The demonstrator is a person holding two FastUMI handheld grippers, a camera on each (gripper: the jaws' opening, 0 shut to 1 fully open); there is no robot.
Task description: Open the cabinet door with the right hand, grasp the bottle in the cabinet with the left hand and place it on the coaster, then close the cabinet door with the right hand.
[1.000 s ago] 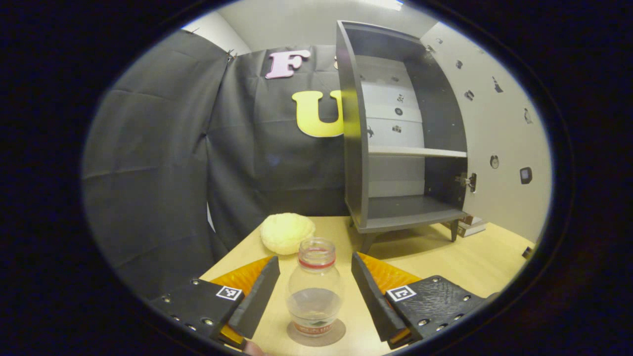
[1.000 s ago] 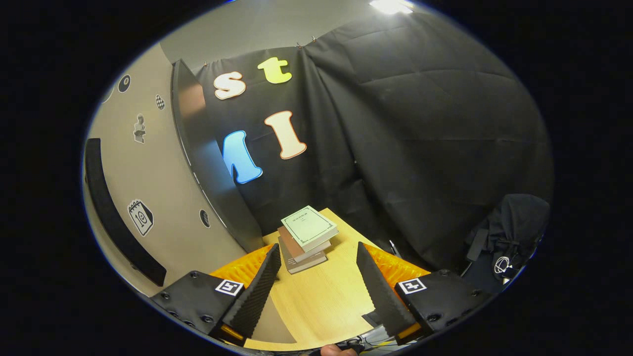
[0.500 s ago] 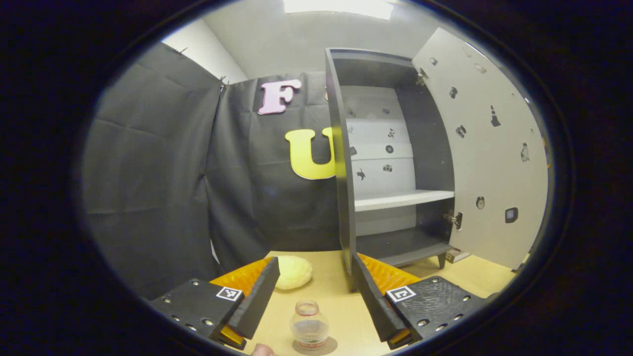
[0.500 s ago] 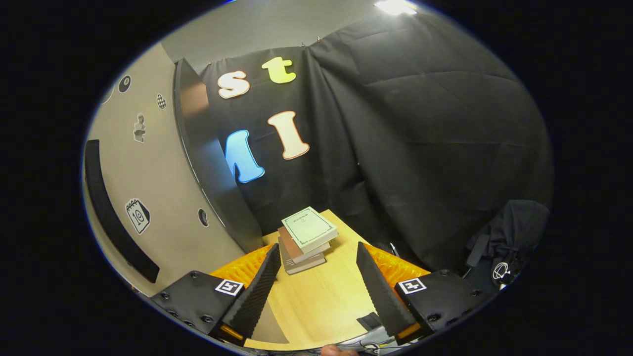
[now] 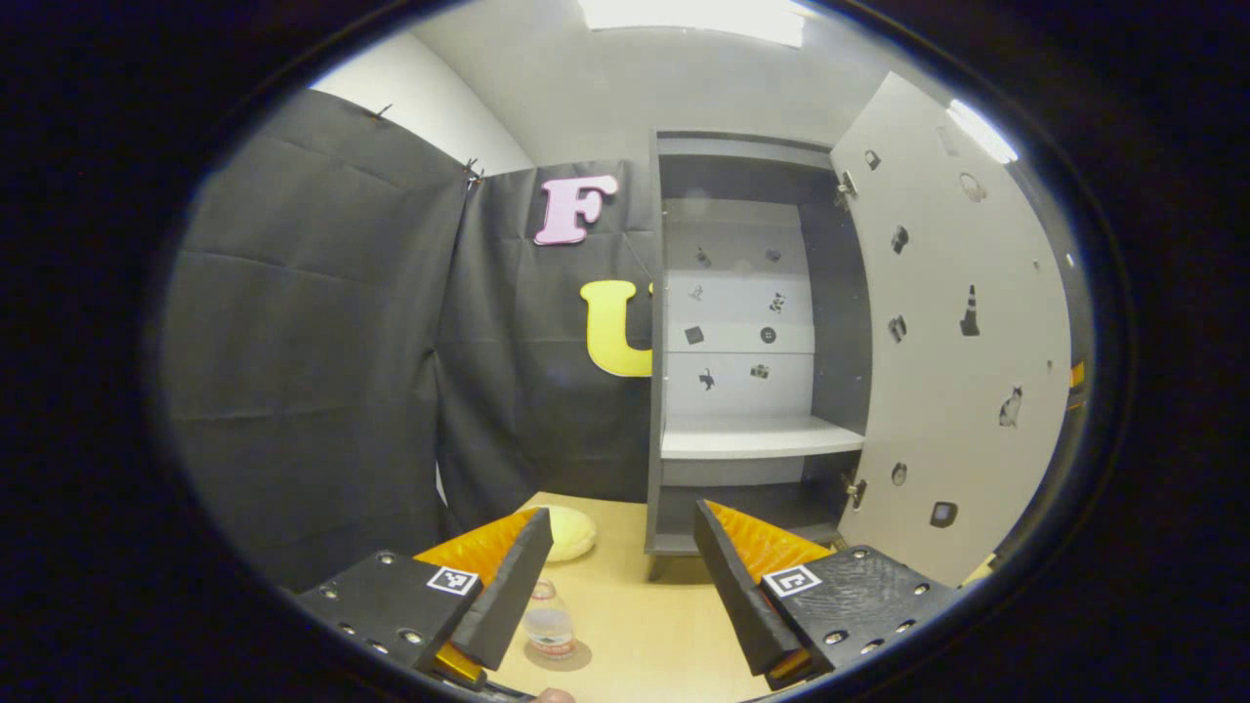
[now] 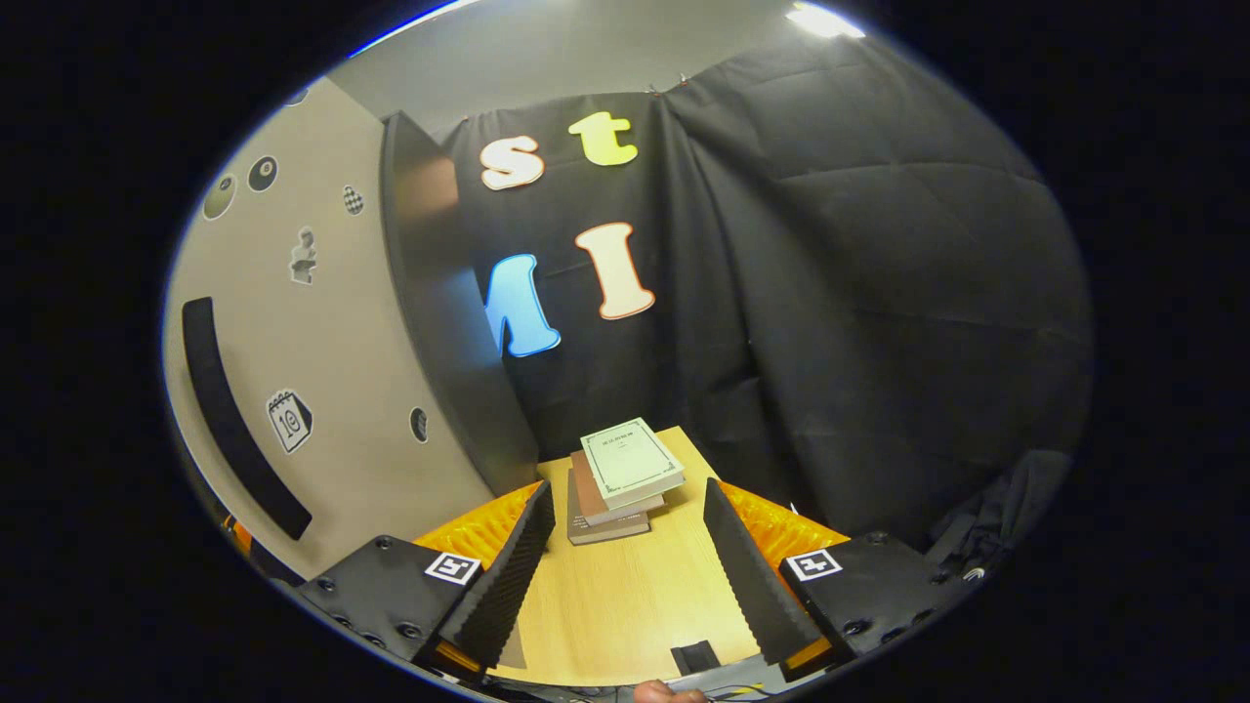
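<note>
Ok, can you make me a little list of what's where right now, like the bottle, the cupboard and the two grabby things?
bottle: upright on the coaster, on the table
cabinet: shelves bare
cabinet door: swung open
left hand-held gripper: open, holding nothing
right hand-held gripper: open, beside the door, over the table
books: stacked on the table
yellow round thing: on the table beyond the bottle
left to do: close the door
</note>
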